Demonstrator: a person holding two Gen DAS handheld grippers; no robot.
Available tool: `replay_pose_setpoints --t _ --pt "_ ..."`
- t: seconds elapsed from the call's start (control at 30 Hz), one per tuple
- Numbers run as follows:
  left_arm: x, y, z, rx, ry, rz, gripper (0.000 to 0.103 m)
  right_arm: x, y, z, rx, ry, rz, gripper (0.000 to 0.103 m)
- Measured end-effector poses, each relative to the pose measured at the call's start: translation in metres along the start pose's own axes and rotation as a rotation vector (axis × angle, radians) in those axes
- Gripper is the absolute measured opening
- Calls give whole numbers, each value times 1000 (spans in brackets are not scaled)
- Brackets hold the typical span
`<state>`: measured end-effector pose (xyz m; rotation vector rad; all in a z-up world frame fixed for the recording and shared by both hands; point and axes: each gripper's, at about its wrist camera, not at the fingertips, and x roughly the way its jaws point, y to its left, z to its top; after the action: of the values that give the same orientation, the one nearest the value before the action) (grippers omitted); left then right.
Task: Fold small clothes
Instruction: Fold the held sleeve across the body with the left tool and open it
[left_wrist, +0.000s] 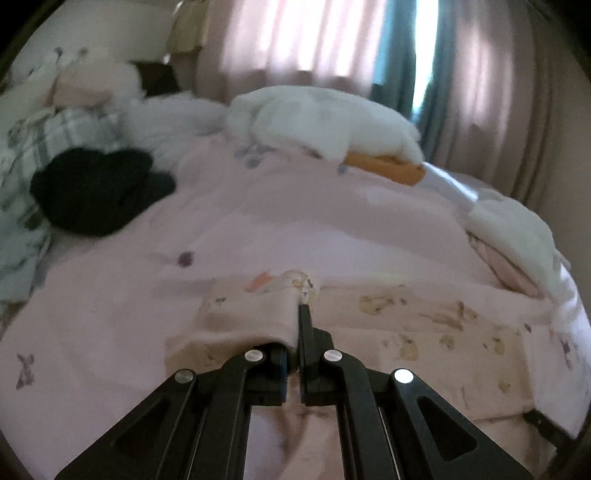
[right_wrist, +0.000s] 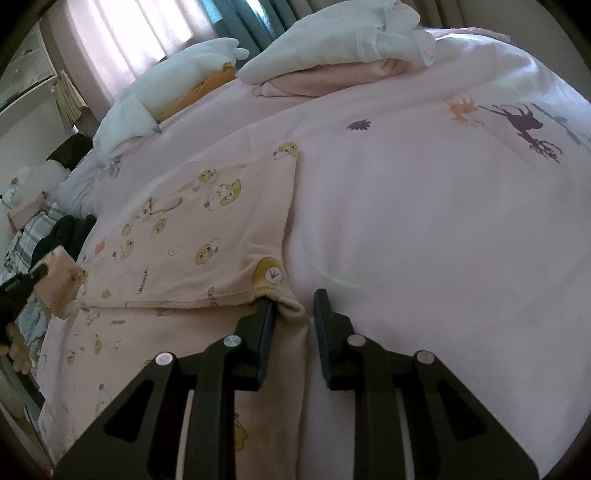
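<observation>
A small peach garment with cartoon animal prints (right_wrist: 192, 236) lies folded over itself on the pink bedspread (right_wrist: 424, 221). My right gripper (right_wrist: 295, 299) is open, its fingers straddling the garment's folded corner. My left gripper (left_wrist: 299, 310) is shut on the garment's other edge (left_wrist: 255, 314), holding a fold of cloth; it also shows at the left edge of the right wrist view (right_wrist: 33, 277). The garment stretches to the right in the left wrist view (left_wrist: 424, 332).
A black garment (left_wrist: 99, 188) lies at the far left of the bed by plaid bedding (left_wrist: 55, 136). White and orange folded clothes (left_wrist: 332, 122) sit at the back, a white and pink pile (right_wrist: 340, 48) to the right. Curtains (left_wrist: 314, 37) hang behind.
</observation>
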<state>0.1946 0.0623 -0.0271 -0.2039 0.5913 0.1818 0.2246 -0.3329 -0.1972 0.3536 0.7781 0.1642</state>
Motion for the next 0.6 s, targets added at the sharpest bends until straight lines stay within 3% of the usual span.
replay_pose_setpoints --t 0.1,0.33,0.6 --pt "2 -17 -3 20 -3 -34 2 0 -1 0 2 1 4 23" --pt "2 -39 -3 -54 44 -144 2 -1 -1 0 -1 1 8 23" --pt "4 -76 -3 21 33 -128 2 0 2 1 -18 4 -3 21"
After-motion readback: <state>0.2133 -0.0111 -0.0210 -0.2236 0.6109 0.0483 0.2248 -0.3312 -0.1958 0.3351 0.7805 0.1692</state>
